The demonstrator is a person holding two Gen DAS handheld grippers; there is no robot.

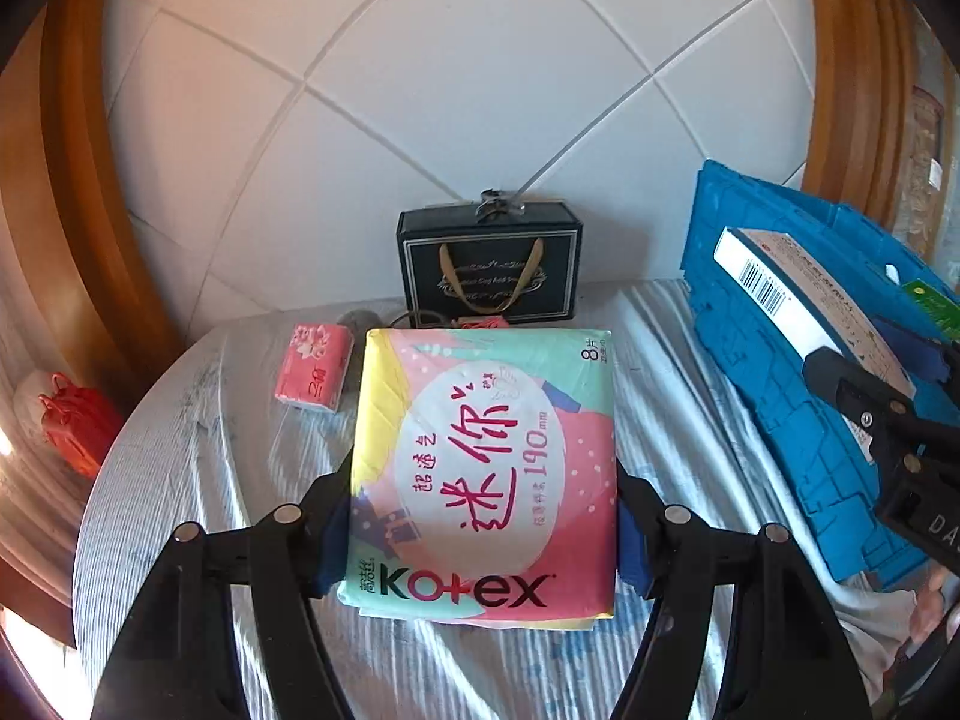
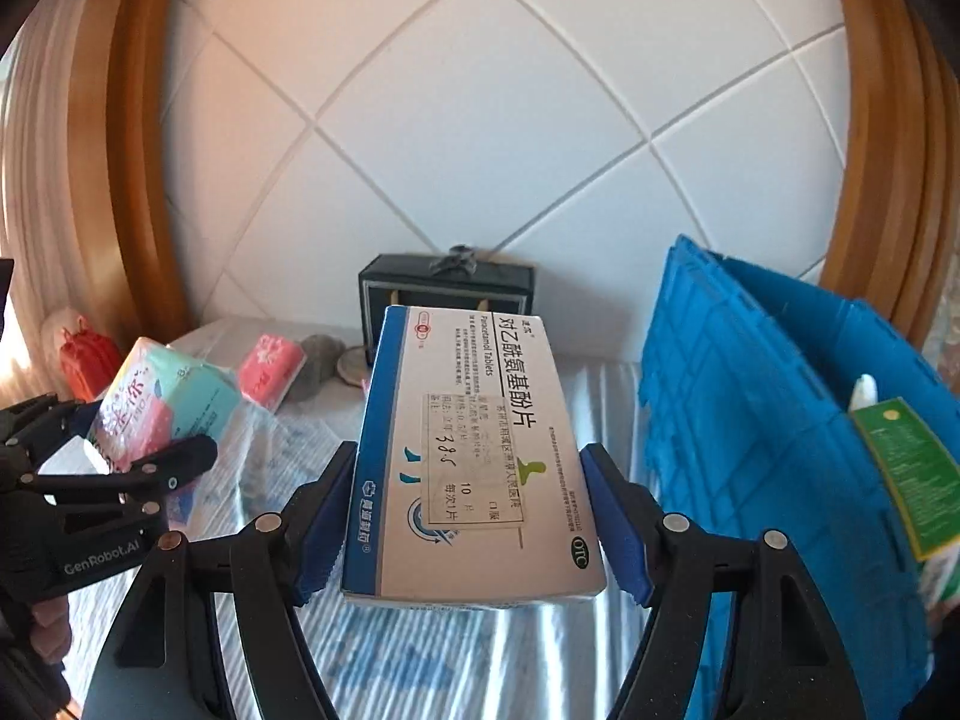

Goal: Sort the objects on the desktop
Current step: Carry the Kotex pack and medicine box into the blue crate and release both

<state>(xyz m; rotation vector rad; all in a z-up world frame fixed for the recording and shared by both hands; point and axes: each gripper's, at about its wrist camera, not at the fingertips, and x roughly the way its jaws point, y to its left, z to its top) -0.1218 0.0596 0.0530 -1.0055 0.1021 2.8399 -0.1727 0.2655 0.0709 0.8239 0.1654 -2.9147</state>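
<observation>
The left gripper clamps the Kotex pack above the table — the blue crate sits at three o'clock. The right gripper clamps the pill box, crate at three o'clock too.

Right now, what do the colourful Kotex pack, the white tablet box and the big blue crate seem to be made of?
Kotex pack: soft printed plastic film, glossy, with puffy folded ends.
Tablet box: thin printed cardboard, smooth, with crisp edges and flat faces.
Blue crate: probably rigid moulded plastic, matte, with a ribbed grid on its wall.
</observation>
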